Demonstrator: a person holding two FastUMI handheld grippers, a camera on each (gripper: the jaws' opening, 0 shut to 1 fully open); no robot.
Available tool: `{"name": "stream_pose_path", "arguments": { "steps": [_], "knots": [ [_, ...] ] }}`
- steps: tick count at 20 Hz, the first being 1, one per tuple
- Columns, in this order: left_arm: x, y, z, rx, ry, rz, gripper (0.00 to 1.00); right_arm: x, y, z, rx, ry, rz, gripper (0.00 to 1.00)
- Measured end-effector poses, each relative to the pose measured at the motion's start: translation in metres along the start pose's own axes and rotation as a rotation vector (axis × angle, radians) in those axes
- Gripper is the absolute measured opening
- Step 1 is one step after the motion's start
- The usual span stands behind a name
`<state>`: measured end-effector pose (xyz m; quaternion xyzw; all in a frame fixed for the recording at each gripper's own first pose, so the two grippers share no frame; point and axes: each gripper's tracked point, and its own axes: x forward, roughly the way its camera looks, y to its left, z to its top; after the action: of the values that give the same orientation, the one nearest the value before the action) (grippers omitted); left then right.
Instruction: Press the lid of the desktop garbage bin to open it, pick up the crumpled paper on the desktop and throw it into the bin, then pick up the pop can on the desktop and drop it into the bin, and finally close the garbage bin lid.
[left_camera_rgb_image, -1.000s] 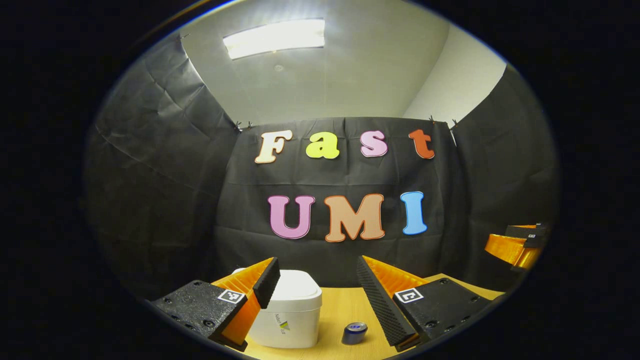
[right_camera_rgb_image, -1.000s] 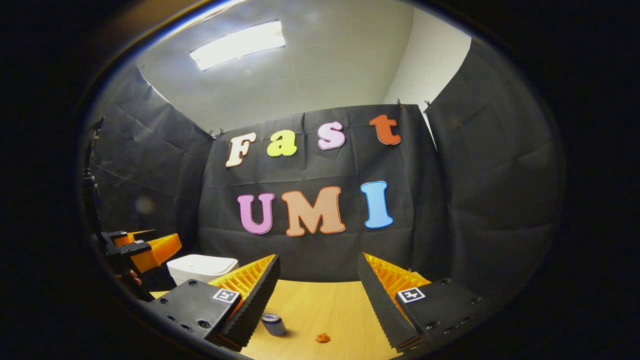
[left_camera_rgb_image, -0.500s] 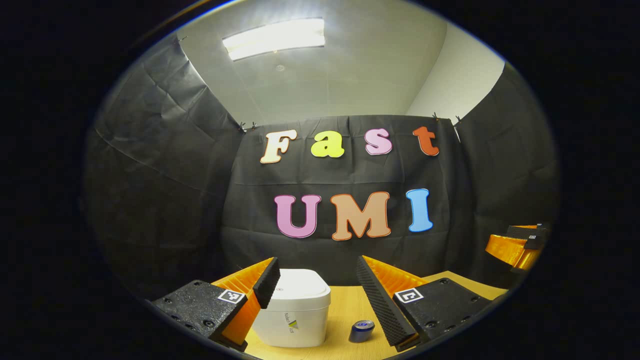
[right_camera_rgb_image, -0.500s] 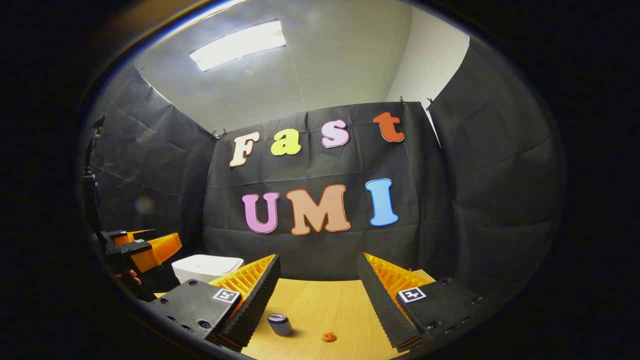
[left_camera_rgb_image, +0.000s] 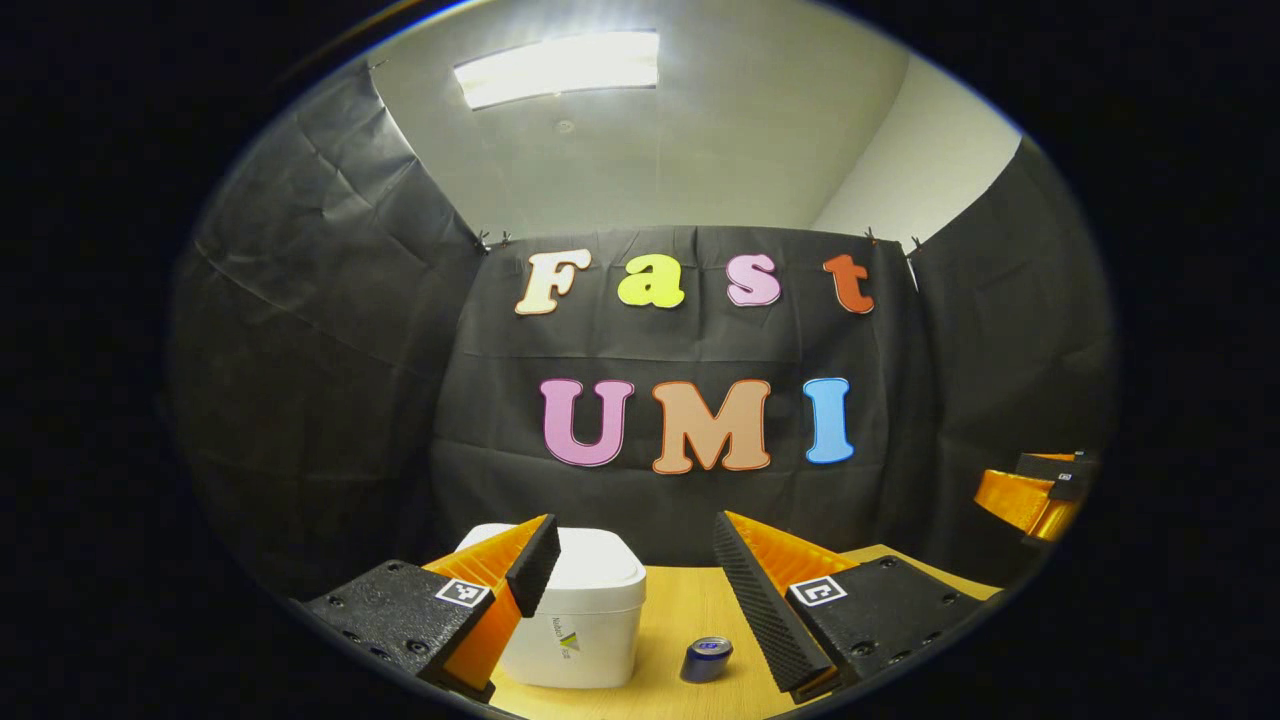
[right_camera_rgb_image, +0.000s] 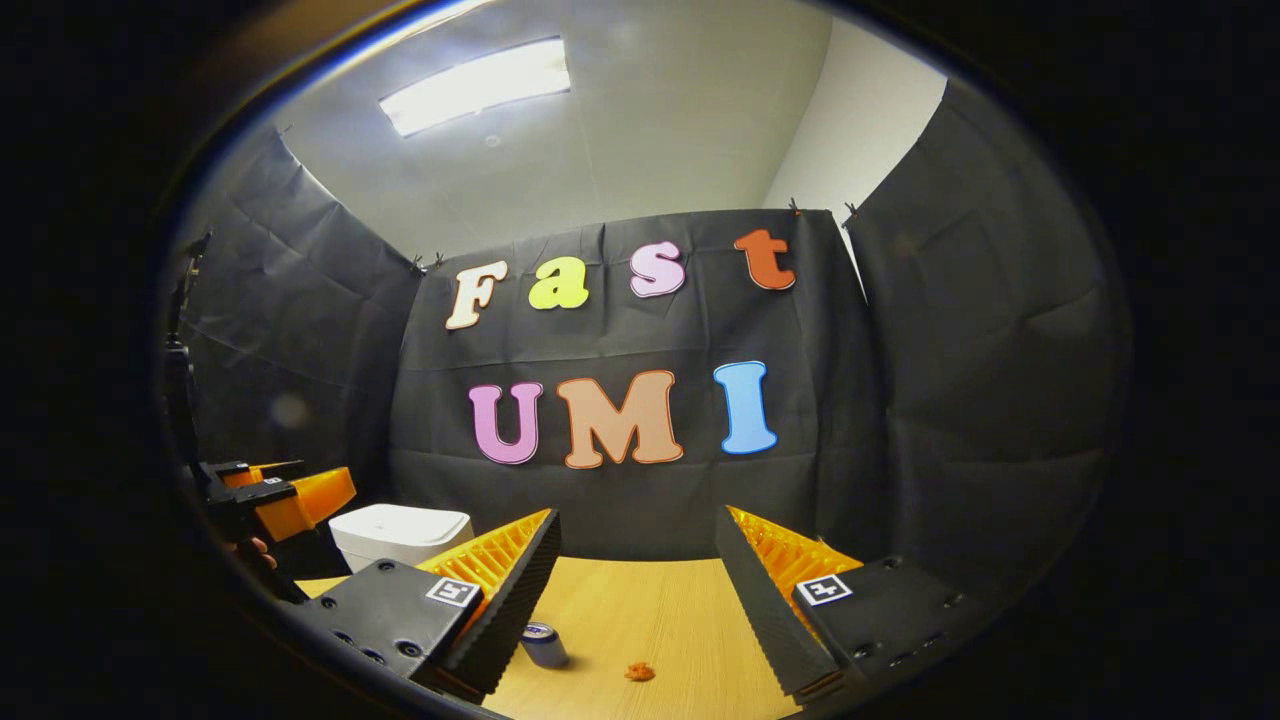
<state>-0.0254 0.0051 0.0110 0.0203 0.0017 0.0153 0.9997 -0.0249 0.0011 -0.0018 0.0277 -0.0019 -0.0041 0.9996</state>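
Both tools, left (left_camera_rgb_image: 630, 570) and right (right_camera_rgb_image: 635, 565), are hanging spread wide above the counter (right_camera_rgb_image: 650, 610), grasping nothing; the bin (left_camera_rgb_image: 585, 615) is sitting lidded.

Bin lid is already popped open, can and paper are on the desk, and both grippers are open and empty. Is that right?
Not quite: the lid is shut, lying flat on the white bin, as the left gripper view shows. The rest holds. The can and the crumpled paper sit on the desk, and the left gripper and right gripper are open and empty.
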Motion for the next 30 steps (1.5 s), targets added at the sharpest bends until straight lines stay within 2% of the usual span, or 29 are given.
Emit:
{"name": "stream_pose_path", "arguments": {
  "steps": [13,16,17,18,21,23,24,25,26,29,30],
  "knots": [
    [0.0,0.004,-0.002,0.004,0.006,-0.001,0.92,0.003,0.009,-0.003,0.002,0.007,0.02,0.98],
    [0.003,0.009,-0.005,0.006,0.009,0.012,0.85,0.006,0.011,-0.003,-0.001,0.005,0.024,0.99],
    [0.004,0.009,-0.006,0.005,0.013,0.011,0.77,0.007,0.012,-0.005,-0.001,0.008,0.026,0.98],
    [0.007,0.01,-0.009,0.006,0.016,0.011,0.75,0.01,0.013,-0.006,0.0,0.011,0.028,0.98],
    [0.018,0.017,-0.016,0.031,0.026,0.022,0.57,0.01,0.014,-0.007,-0.002,0.013,0.028,0.98],
    [0.028,0.031,-0.026,0.068,0.05,0.058,0.43,0.012,0.013,-0.008,-0.004,0.015,0.024,0.99],
    [0.032,0.034,-0.029,0.077,0.057,0.068,0.39,0.013,0.012,-0.009,-0.002,0.018,0.02,0.99],
    [0.037,0.038,-0.033,0.076,0.06,0.079,0.31,0.014,0.012,-0.009,0.0,0.019,0.017,0.98],
    [0.044,0.043,-0.038,0.071,0.066,0.089,0.27,0.015,0.009,-0.009,0.002,0.018,0.011,0.99],
    [0.059,0.057,-0.057,0.053,0.095,0.118,0.07,0.015,0.0,-0.01,-0.003,0.021,-0.019,0.98],
    [0.065,0.064,-0.065,0.057,0.105,0.131,0.06,0.016,-0.003,-0.011,-0.005,0.024,-0.029,0.98]
  ]
}}
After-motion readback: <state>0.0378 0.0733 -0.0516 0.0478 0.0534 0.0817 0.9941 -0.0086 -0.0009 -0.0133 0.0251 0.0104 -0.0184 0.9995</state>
